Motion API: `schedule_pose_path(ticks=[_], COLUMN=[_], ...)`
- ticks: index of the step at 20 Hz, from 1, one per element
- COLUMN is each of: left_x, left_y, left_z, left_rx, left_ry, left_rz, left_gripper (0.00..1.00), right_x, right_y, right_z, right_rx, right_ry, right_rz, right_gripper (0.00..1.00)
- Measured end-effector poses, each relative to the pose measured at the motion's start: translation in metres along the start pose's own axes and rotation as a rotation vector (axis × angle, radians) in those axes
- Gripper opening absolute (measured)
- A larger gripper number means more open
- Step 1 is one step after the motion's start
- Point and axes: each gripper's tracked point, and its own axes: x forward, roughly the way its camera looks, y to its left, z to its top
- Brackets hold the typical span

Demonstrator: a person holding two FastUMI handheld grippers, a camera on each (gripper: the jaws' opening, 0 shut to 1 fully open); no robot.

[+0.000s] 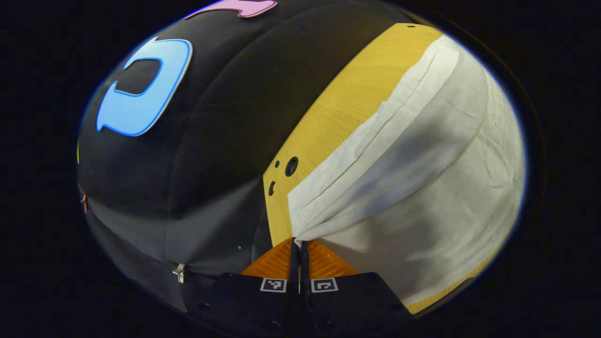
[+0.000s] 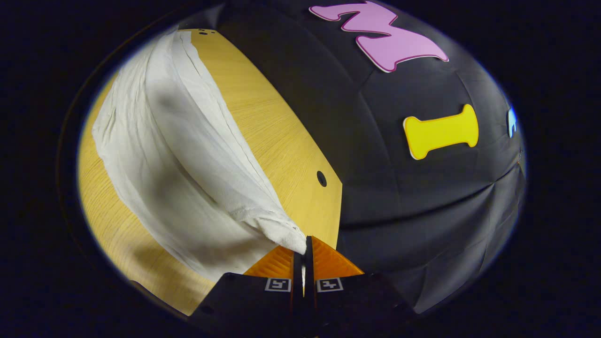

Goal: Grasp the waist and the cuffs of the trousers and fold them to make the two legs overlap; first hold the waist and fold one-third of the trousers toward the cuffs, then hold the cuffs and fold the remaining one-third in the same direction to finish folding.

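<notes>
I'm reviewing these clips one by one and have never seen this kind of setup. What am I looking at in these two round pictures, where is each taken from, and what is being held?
There is no robot arm here. A person holds a two-finger gripper in each hand, and a fisheye camera rides on each one, looking forward along its fingers, which show at the bottom of the picture.

The left gripper view shows the left gripper with its fingers closed on an edge of the white trousers. The right gripper view shows the right gripper pinching another edge of the same trousers.

The trousers are lifted at both pinched spots and drape down onto a light wooden table, where the rest of the cloth lies. Whether waist or cuffs are held, I cannot tell.

The dark cloth behind the table is the booth's wall.
</notes>
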Motion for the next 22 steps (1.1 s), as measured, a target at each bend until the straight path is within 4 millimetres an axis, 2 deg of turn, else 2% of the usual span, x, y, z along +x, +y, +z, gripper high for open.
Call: schedule_pose_path(ticks=[2,4,6,9,14,18,22], left_x=[0.016,0.019,0.022,0.02,0.014,0.016,0.017], left_y=[-0.017,-0.035,-0.034,-0.035,-0.04,-0.038,-0.037], left_z=[-0.008,-0.024,-0.026,-0.037,-0.066,-0.058,-0.058], left_rx=[0.023,0.024,0.001,-0.03,-0.018,-0.044,-0.083], left_ry=[0.044,0.097,0.101,0.112,0.128,0.153,0.184], left_rz=[-0.05,-0.101,-0.091,-0.101,-0.107,-0.124,-0.144], left_gripper=[0.05,0.05,0.05,0.05,0.05,0.05,0.05], right_x=[0.02,0.031,0.03,0.027,0.025,0.017,0.008], right_y=[0.017,0.03,0.045,0.054,0.047,0.05,0.044], right_z=[-0.006,-0.007,-0.01,-0.011,-0.014,-0.016,-0.018], right_rx=[-0.02,-0.073,-0.138,-0.196,-0.19,-0.206,-0.215], right_ry=[0.046,0.061,0.053,0.0,-0.044,-0.067,-0.088], right_rz=[0.037,0.065,0.097,0.11,0.142,0.164,0.203], right_gripper=[0.05,0.05,0.05,0.06,0.05,0.05,0.05])
